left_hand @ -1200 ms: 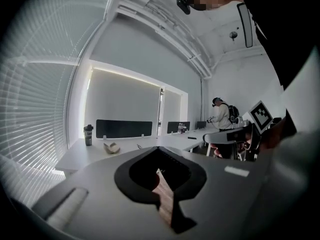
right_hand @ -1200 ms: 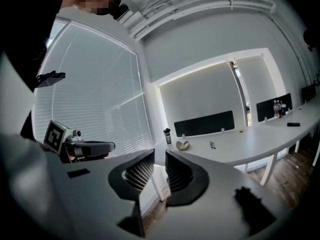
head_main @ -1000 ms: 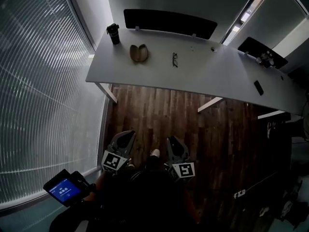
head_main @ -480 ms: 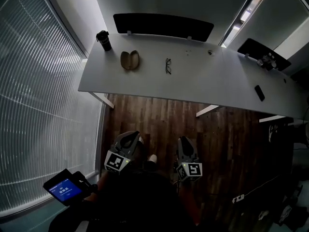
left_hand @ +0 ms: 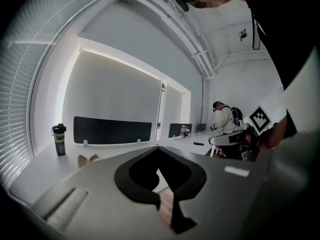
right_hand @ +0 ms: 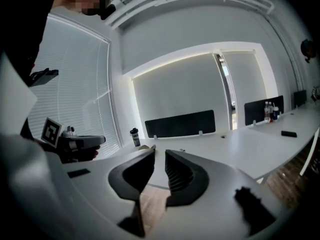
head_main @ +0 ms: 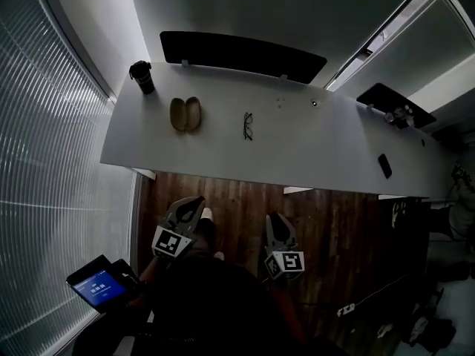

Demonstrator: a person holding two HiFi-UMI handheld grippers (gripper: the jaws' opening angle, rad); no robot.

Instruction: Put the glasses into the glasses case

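1. Head view: the left tool (head_main: 193, 201) and right tool (head_main: 276, 218) hang side by side over the wood floor (head_main: 237, 195), short of the near edge of the surface (head_main: 319, 150). Neither touches it.
2. Left gripper view: the left tool (left_hand: 158, 147) has its jaw tips together, and nothing is gripped between them.
3. Right gripper view: the right tool (right_hand: 160, 151) has its jaws a narrow gap apart. Only the floor and the surface show through the gap, so it is empty.
4. Glasses (head_main: 248, 125) lie on the surface, folded or not I cannot tell. They are about midway between its near and far edges and toward its left end.
5. Case (head_main: 185, 114) lies open to the left of the glasses and apart from them, with both halves facing up. The glasses are outside it.
6. Bottle (head_main: 141, 77) stands upright at the far left corner of the surface, beyond the case.
7. Panel (head_main: 237, 54), long and dark, runs along the far edge behind the case and glasses.
8. Phone (head_main: 384, 165) lies near the right end of the surface, well apart from the glasses.
9. Blinds (head_main: 44, 162) cover the window along the left side, past the left edge of the surface.
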